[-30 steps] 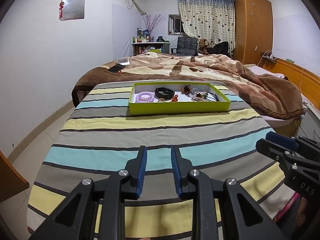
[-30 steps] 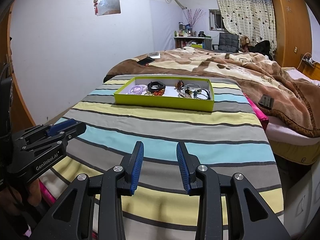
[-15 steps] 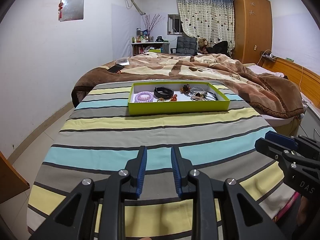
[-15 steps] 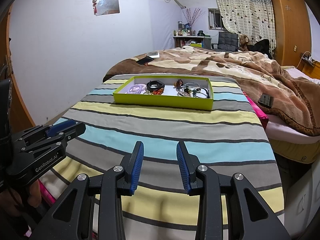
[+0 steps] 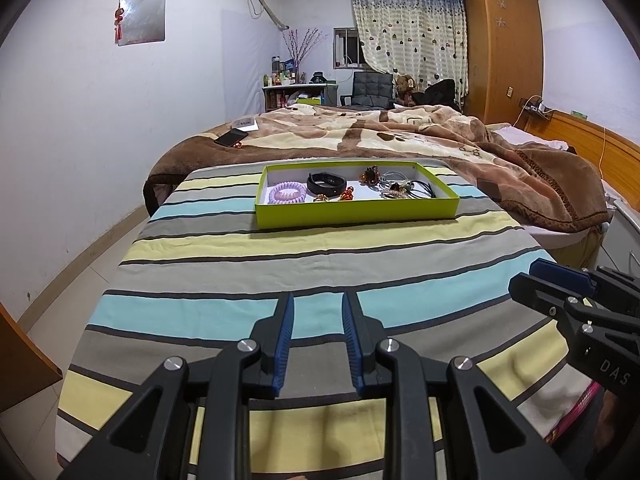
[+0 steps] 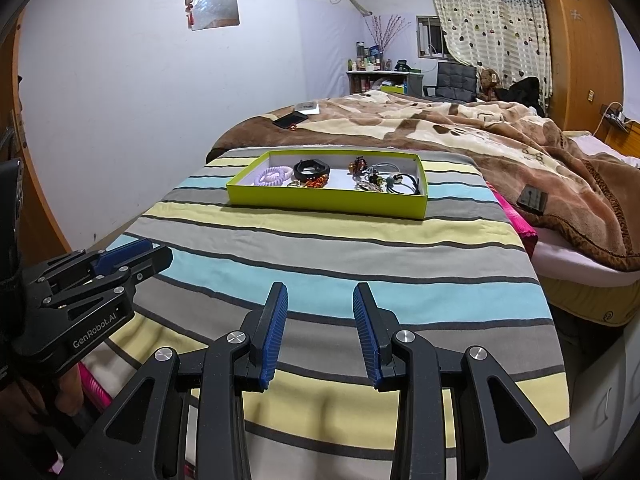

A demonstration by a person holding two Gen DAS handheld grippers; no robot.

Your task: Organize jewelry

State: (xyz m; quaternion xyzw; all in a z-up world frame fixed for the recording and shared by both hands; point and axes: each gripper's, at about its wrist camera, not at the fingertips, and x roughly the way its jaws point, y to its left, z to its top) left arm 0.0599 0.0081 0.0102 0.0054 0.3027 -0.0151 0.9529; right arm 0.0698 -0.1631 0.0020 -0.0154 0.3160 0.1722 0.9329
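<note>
Left wrist view: the left gripper (image 5: pixel 316 320) hovers over a striped cloth (image 5: pixel 304 260) with its blue-padded jaws parted by a narrow gap and nothing between them. At the right edge of this view the right gripper (image 5: pixel 560 280) enters from the side; its black body carries the white letters "DAS", the rest of the marking being cut off by the frame. A lime-green tray (image 5: pixel 356 212) lies on the far part of the cloth, well apart from both grippers and straight ahead of the left jaws. Inside it, from left to right: a lilac coiled hair tie (image 5: pixel 287 192), a black wristband (image 5: pixel 326 183), small orange-red beaded trinkets (image 5: pixel 347 195), and a tangle of cords and charms (image 5: pixel 404 189) whose separate pieces are too small to distinguish.

Right wrist view: the right gripper (image 6: pixel 320 320) likewise stands over the near stripes, its jaws spread somewhat wider than the left pair and holding nothing. The left gripper (image 6: pixel 128 254) appears at the left edge, its side plate printed "GenRobot.AI". The tray (image 6: pixel 328 202) sits ahead and slightly left of the right jaws, well beyond their tips, with the hair tie (image 6: pixel 274 176) and wristband (image 6: pixel 311 169) toward its left end. Behind the tray a brown blanket (image 6: pixel 460 128) covers a bed, with a dark phone (image 6: pixel 290 120) resting on it.
</note>
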